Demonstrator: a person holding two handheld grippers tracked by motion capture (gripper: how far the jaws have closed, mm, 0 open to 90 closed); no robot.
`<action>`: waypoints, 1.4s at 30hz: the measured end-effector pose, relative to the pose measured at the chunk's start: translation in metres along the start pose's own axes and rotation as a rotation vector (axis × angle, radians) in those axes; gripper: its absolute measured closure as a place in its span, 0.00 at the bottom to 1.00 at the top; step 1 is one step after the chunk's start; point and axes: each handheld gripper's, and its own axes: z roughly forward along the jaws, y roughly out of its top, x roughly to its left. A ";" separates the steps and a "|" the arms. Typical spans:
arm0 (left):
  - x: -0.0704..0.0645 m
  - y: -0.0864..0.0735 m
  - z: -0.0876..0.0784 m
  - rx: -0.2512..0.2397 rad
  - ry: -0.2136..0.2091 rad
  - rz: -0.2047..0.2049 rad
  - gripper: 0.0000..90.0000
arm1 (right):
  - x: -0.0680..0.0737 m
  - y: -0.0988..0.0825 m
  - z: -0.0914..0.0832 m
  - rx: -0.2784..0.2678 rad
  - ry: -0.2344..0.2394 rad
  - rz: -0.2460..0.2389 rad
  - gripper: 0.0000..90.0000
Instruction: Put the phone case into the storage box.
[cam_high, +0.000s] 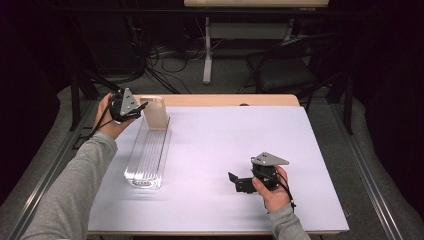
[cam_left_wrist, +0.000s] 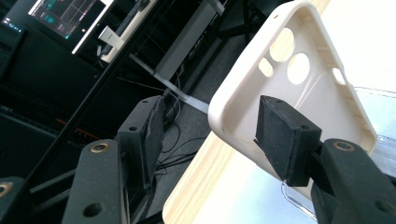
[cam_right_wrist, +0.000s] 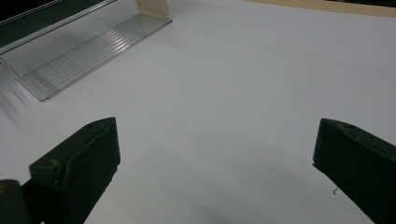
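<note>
Bare white mat (cam_high: 225, 145) lies open mid-table; only the clear rack (cam_high: 147, 155) and its phone case (cam_high: 155, 113) block the left.

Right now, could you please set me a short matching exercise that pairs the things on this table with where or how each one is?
Things:
1. phone case
2. clear rack
3. left tool
4. right tool

States:
A. lies lengthwise on the white mat's left side
B. jaws wide apart above bare mat, nothing between them
C. stands upright at the rack's far end
D. jaws open on either side of the case's edge

Pairs: 1-C, 2-A, 3-D, 4-B
</note>
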 end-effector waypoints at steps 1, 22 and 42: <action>0.000 0.000 0.000 0.000 0.001 0.001 0.46 | 0.000 0.000 0.000 0.000 0.000 0.000 0.00; 0.002 0.002 -0.005 -0.029 0.018 0.022 0.46 | 0.000 0.000 0.000 0.001 -0.002 -0.002 0.00; 0.006 0.001 -0.021 0.006 -0.003 -0.060 0.43 | 0.000 0.000 0.000 0.005 -0.006 -0.011 0.00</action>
